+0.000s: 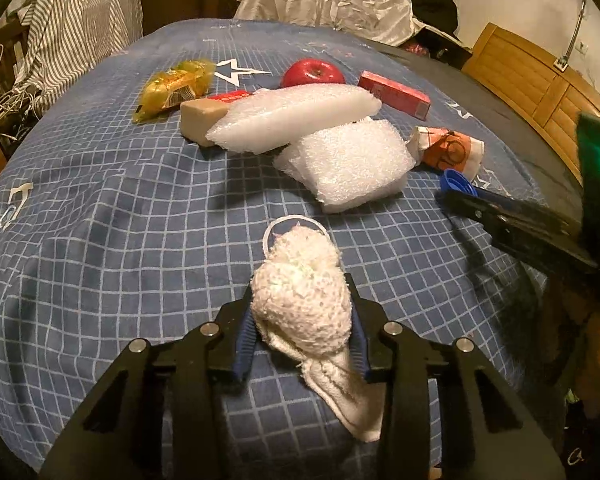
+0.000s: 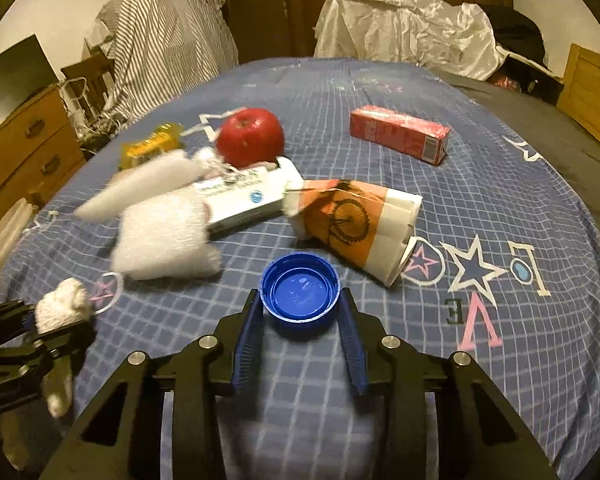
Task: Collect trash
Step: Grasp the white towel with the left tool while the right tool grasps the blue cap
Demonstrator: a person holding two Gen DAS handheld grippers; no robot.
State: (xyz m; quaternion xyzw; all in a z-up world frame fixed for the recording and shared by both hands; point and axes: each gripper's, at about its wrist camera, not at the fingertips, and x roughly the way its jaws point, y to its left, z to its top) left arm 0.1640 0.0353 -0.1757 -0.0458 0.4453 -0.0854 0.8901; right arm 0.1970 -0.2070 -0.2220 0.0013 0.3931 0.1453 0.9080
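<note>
Two grippers work over the blue checked bedspread, and the litter counts out so: two white foam pieces, one crushed paper cup, one blue bottle cap, one wadded white tissue, one red carton, one yellow wrapper, one white box, one tan block and one red apple. Left gripper slopes down toward the bedspread, its blue fingers pinching the tissue, which bulges out past the tips and trails back beneath them. Right gripper slopes down likewise; the cap lies open side up between its fingers, which sit close at either side, though whether they press it I cannot tell; the cup lies just beyond
</note>
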